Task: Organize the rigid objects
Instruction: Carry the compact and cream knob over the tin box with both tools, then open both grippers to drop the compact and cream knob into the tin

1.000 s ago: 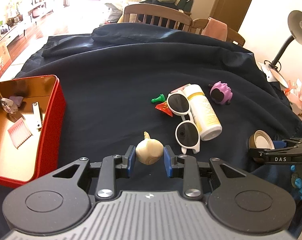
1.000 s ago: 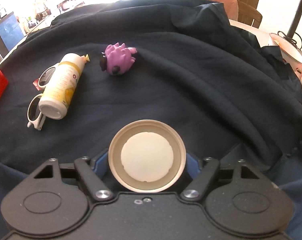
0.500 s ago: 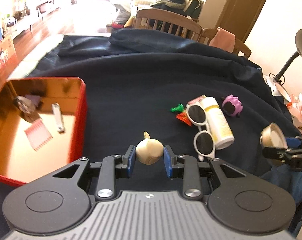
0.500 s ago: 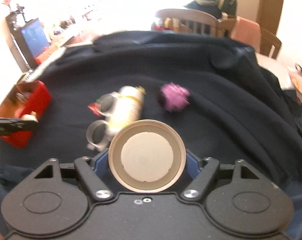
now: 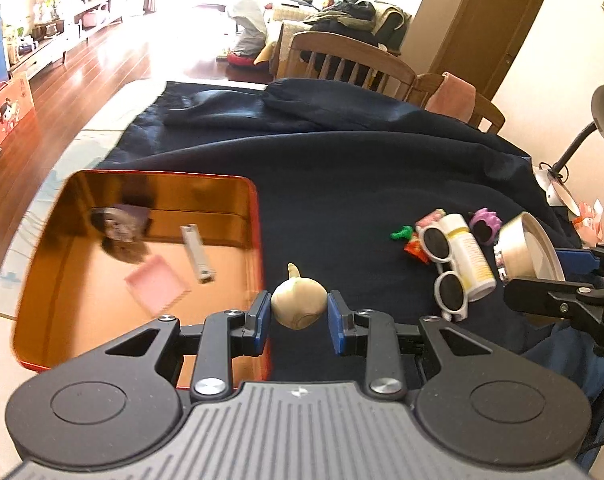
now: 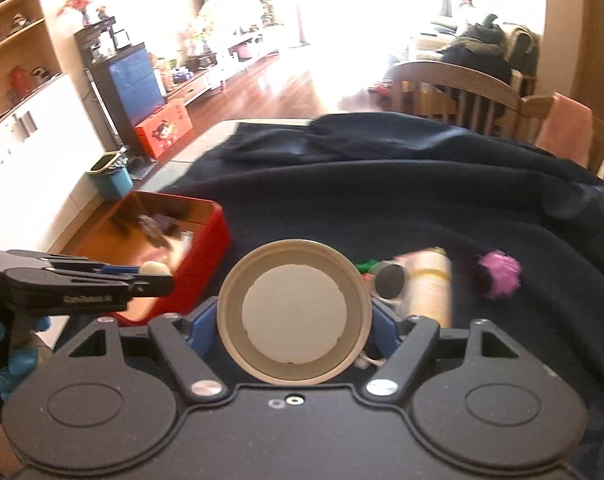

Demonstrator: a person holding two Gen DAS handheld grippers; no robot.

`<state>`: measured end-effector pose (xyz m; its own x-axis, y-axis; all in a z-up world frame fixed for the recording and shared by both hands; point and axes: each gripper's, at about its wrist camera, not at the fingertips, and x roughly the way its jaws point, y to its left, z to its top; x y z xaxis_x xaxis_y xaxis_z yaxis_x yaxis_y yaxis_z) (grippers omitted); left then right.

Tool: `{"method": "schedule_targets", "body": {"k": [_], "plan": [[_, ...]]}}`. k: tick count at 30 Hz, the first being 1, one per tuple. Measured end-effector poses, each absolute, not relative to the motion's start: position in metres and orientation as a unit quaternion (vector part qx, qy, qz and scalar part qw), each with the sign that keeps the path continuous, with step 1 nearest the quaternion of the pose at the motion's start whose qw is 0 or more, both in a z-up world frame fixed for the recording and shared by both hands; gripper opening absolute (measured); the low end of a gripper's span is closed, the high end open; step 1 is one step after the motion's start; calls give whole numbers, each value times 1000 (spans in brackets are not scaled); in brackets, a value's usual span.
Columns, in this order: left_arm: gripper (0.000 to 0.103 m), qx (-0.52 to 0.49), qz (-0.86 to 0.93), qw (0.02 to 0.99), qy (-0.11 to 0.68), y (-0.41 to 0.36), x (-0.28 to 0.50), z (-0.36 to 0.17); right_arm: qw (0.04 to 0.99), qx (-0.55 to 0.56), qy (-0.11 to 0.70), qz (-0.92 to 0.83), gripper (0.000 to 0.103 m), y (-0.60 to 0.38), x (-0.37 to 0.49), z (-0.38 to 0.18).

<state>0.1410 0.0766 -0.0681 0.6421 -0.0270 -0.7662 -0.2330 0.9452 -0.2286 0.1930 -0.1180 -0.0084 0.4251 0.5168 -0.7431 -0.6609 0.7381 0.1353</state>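
Now, here is what sits where:
Garlic bulb [image 5: 299,307]: a pale little bulb, pinched between the blue pads of the left claw [image 5: 299,322], up in the air by the near right corner of the red tin.
Left claw: nearly shut, squeezing the bulb from both sides.
Round lid [image 6: 293,312]: tan with a white middle, gripped by its rim in the right claw [image 6: 293,322], up above the cloth.
Right claw: spread wide, pads pressed on the lid.
Red tin [image 5: 257,240]: gold inside, with nail clippers [image 5: 197,254], a pink card [image 5: 155,284] and a blurry thing in it.
Dark cloth [image 5: 342,168]: white sunglasses [image 5: 446,272], a pale bottle [image 5: 468,256], a purple spiky toy [image 5: 485,225] and a small green piece [image 5: 400,234] lie close together.
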Motion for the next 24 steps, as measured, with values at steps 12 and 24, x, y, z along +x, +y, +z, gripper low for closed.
{"method": "schedule_targets", "body": {"k": [12, 24], "plan": [[29, -163, 89, 882, 433, 164, 130, -81, 818, -137, 392, 399, 76, 1, 168, -16], [29, -142, 84, 875, 456, 207, 161, -100, 798, -210, 392, 406, 76, 83, 161, -46]]}}
